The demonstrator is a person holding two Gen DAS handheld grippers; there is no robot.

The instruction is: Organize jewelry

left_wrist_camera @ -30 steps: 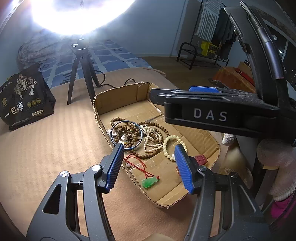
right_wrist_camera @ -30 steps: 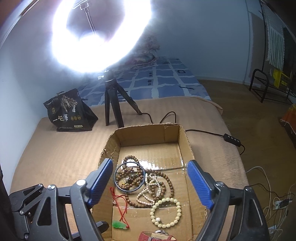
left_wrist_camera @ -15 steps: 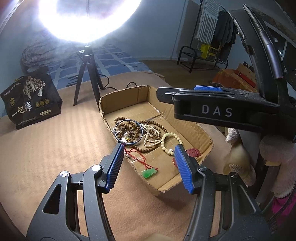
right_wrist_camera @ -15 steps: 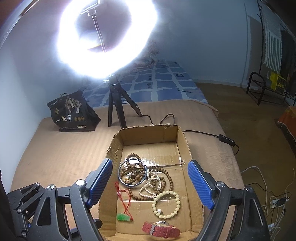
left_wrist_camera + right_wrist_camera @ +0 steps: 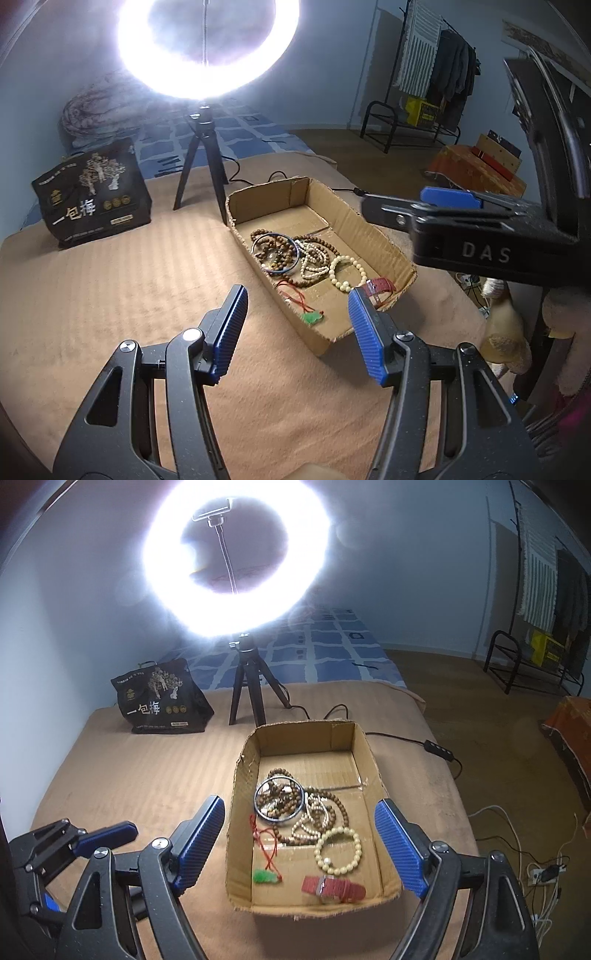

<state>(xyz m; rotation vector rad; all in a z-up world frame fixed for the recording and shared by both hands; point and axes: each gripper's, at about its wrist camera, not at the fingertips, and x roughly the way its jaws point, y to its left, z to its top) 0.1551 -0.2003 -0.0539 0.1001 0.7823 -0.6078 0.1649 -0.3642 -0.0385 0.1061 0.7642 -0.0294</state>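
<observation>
An open cardboard box (image 5: 247, 746) (image 5: 388, 243) lies on the tan blanket. Inside it lie brown bead strands with a blue bangle (image 5: 279, 799) (image 5: 275, 253), a cream bead bracelet (image 5: 338, 849) (image 5: 347, 271), a red cord with a green pendant (image 5: 264, 877) (image 5: 312, 317) and a red watch strap (image 5: 332, 888) (image 5: 380, 286). My left gripper (image 5: 297, 325) is open and empty, above the blanket in front of the box's near left corner. My right gripper (image 5: 299, 838) is open and empty, raised over the box's near end. The right gripper also shows in the left wrist view (image 5: 450, 203).
A ring light on a black tripod (image 5: 245, 686) (image 5: 201, 173) stands behind the box, its cable (image 5: 406, 740) trailing right. A black printed bag (image 5: 159, 701) (image 5: 92, 195) sits at the back left. The bed edge drops to the floor with cables (image 5: 517, 834) on the right.
Both grippers have pulled back and up from the box, so the box looks smaller and farther away. Both stay open and empty. The jewelry has not moved.
</observation>
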